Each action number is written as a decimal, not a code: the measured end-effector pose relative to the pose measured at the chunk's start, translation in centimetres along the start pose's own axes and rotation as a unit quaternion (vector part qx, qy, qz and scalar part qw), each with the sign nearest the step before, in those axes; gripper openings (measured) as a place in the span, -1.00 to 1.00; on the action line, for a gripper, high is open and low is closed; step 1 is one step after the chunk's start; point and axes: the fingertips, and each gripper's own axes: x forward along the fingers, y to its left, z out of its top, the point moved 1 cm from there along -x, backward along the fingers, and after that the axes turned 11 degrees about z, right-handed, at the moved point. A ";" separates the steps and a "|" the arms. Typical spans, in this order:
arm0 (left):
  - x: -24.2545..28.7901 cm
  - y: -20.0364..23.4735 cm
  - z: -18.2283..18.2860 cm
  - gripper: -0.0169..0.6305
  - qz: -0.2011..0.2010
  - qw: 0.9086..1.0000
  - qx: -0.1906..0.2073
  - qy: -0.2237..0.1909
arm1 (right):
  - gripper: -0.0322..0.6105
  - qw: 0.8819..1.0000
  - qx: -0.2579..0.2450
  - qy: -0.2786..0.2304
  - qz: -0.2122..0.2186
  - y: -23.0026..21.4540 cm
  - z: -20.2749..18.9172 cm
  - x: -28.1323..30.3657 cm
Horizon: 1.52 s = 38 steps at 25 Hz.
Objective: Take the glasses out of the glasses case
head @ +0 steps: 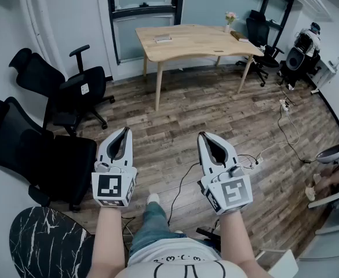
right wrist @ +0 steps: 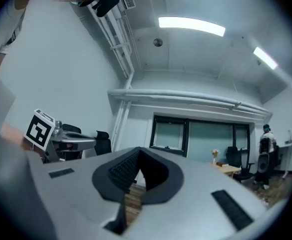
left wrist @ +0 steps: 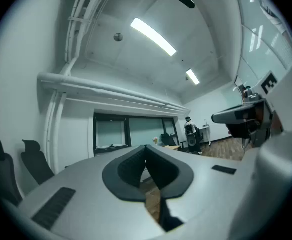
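I hold both grippers out level over the wooden floor, far from the light wooden table (head: 207, 44) at the back of the room. A small flat grey object (head: 163, 38) lies on that table; I cannot tell whether it is the glasses case. No glasses show in any view. My left gripper (head: 124, 131) is shut with nothing in it, its dark pads meeting at the tip (left wrist: 146, 148). My right gripper (head: 204, 136) is likewise shut and empty (right wrist: 139, 150). Each gripper view catches the other gripper off to its side.
Two black office chairs (head: 70, 91) (head: 39, 155) stand at the left, and a black marbled round top (head: 42, 242) sits near my left side. Cables (head: 285, 129) trail over the floor at the right. More chairs (head: 262, 36) and a flower vase (head: 231, 19) are by the table.
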 end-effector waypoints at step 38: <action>41.1 11.3 -10.4 -0.90 -0.022 0.999 -0.022 0.032 | -0.87 0.999 0.020 0.022 -0.033 -23.1 -11.7 34.5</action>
